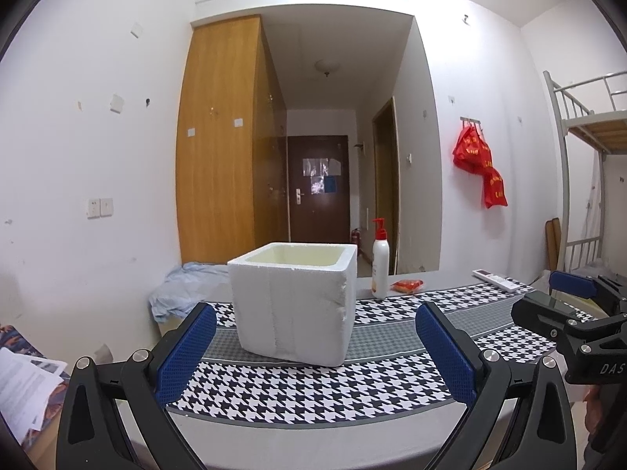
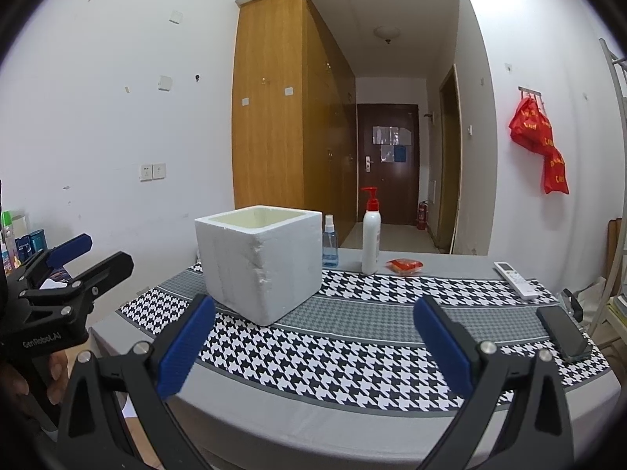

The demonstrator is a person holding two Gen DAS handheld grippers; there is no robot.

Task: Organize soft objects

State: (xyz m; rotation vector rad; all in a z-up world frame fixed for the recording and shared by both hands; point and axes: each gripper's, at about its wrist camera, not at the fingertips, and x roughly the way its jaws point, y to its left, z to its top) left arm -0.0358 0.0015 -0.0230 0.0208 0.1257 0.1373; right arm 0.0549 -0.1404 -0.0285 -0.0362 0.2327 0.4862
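A white foam box (image 1: 294,305) with an open top stands on the houndstooth cloth (image 1: 313,387); it also shows in the right wrist view (image 2: 258,266). A small red soft packet (image 1: 407,285) lies behind it by the lotion bottle, and shows in the right wrist view (image 2: 405,265). My left gripper (image 1: 315,348) is open and empty, just in front of the box. My right gripper (image 2: 313,344) is open and empty, to the right of the box and nearer the table's front edge. Each gripper shows at the edge of the other's view: the right one (image 1: 564,297) and the left one (image 2: 94,254).
A white pump bottle (image 2: 370,243) with a red top and a blue spray bottle (image 2: 330,248) stand behind the box. A white remote (image 2: 515,279) and a black phone (image 2: 564,333) lie at the right. Crumpled light blue fabric (image 1: 184,290) sits beyond the table's left end.
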